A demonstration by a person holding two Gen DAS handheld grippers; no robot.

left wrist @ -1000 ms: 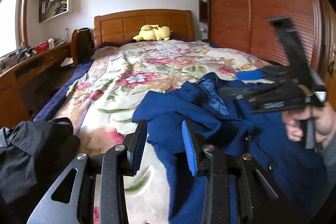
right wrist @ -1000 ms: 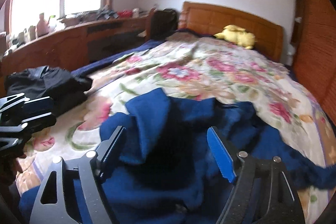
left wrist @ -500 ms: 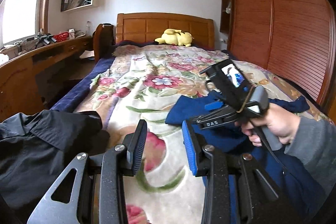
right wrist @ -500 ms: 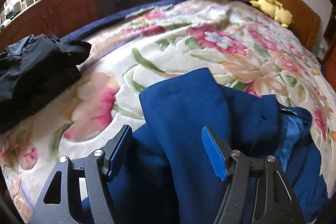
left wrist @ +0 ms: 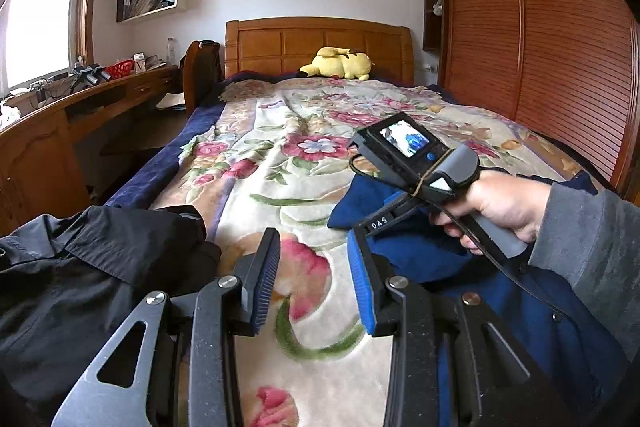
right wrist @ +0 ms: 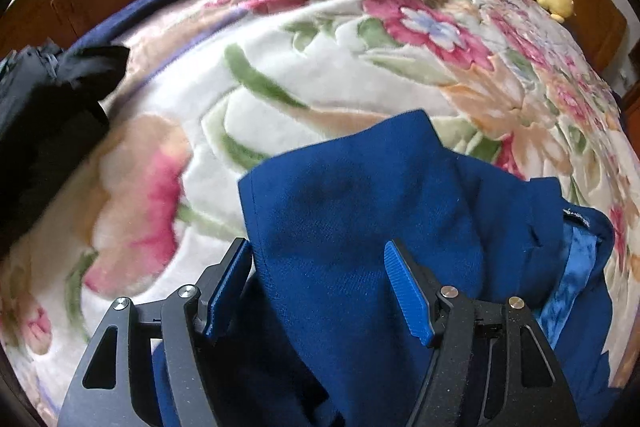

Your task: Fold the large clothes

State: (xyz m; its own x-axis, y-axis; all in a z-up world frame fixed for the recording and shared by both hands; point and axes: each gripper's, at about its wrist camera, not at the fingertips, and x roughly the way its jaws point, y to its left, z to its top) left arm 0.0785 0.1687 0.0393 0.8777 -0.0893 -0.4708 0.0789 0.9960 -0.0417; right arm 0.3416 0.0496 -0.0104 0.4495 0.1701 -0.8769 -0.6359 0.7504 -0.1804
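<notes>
Black jacket [left wrist: 80, 267] heaped at left edge of floral blanket [left wrist: 280, 155]. Left gripper [left wrist: 314, 279] released, jaws apart over bare blanket, nothing between them. Blue coat [right wrist: 360, 211] crumpled to the right; right gripper [right wrist: 320, 287] angled down, its jaws just narrowed yet unclenched, straddling a coat fold, pads not pressing.

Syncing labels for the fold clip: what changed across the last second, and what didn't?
The right tool swung across, tipped down over the blue coat, and its jaws closed a little; they now straddle a fold without pinching it. The left tool shifted sideways off the coat; now only the floral blanket shows between its open jaws. Nothing grabbed or released. The black jacket and yellow plush stayed put.
</notes>
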